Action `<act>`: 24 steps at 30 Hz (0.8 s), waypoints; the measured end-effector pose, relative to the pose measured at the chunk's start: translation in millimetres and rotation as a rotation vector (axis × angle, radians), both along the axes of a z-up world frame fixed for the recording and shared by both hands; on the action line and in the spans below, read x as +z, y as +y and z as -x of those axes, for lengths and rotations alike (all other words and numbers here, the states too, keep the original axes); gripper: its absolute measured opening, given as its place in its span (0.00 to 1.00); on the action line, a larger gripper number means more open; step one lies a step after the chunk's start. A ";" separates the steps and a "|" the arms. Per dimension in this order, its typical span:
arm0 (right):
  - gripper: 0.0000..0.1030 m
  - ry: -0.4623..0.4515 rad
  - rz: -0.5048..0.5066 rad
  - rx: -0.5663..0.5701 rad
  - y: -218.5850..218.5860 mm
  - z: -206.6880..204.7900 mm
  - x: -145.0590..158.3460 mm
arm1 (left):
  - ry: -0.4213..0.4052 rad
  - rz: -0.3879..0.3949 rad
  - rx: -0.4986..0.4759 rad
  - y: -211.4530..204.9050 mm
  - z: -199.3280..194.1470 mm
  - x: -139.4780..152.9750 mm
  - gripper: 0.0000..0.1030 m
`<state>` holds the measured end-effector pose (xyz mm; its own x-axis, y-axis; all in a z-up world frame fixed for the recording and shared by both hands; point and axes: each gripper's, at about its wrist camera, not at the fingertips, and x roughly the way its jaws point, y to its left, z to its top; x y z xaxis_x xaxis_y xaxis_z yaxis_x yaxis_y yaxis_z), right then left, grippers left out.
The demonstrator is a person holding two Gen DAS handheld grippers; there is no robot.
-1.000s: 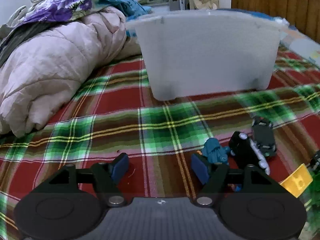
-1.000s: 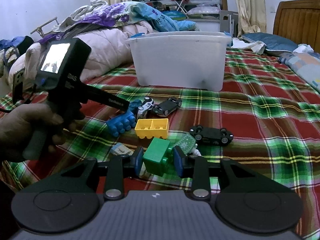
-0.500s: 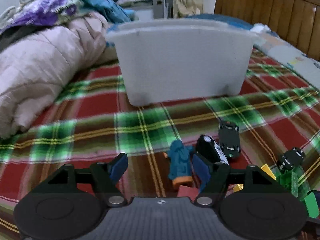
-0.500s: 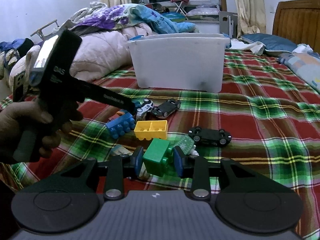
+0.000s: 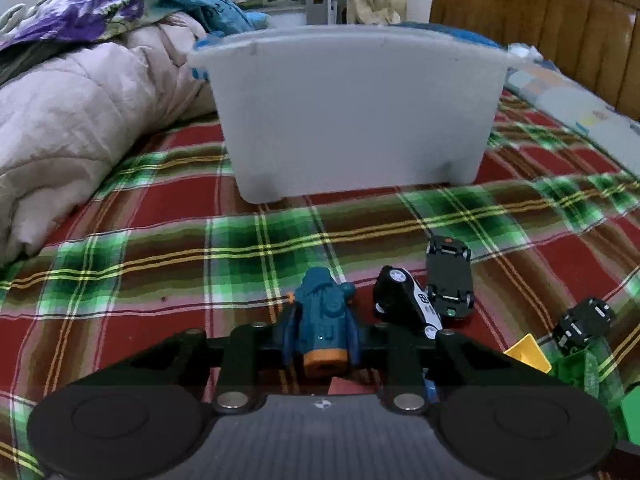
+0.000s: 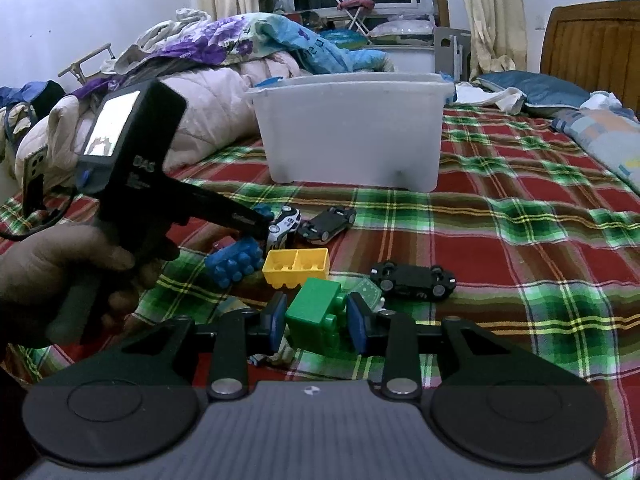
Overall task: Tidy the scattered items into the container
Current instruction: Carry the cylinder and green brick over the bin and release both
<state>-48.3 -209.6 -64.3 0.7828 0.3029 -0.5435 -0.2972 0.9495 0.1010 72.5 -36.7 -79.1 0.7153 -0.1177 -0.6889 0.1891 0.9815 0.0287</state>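
1. The left gripper [image 5: 322, 334] has just been closing and is now clamping a teal toy figure [image 5: 323, 312] with an orange base between its blue pads, low over the plaid bedspread [image 5: 160, 240]
2. The right gripper [image 6: 317, 320] is squeezing a green building block [image 6: 316, 314], its pads pressing on both sides
3. The white plastic bin [image 5: 356, 116] is sitting at 12 o'clock from the left gripper, well apart from it, resting on the bedspread
4. A black-and-white police car [image 5: 408, 300] and a dark toy car [image 5: 448, 276] are lying side by side at about 2 o'clock from the teal figure, touching each other
5. In the right wrist view, a yellow block [image 6: 297, 267] is lying at 11 o'clock just beyond the green block, with a blue block [image 6: 236, 264] beside it
6. An overturned black car [image 6: 412, 280] is lying at 2 o'clock from the green block
7. A person's hand [image 6: 60, 276] is gripping the left tool's handle at 9 o'clock in that view
8. A pink quilt [image 5: 80, 120] is bunching up at 10 o'clock from the bin
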 end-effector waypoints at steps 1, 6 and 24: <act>0.36 -0.006 0.001 -0.002 -0.2 -0.2 1.6 | -0.010 0.006 0.003 2.9 1.6 4.1 0.28; 0.36 -0.058 0.002 -0.019 -4.5 -8.6 20.6 | -0.073 0.043 0.017 17.4 5.1 40.9 0.28; 0.36 -0.193 0.042 -0.056 -19.3 -176.4 111.1 | -0.210 0.065 0.069 1.2 -102.3 159.2 0.28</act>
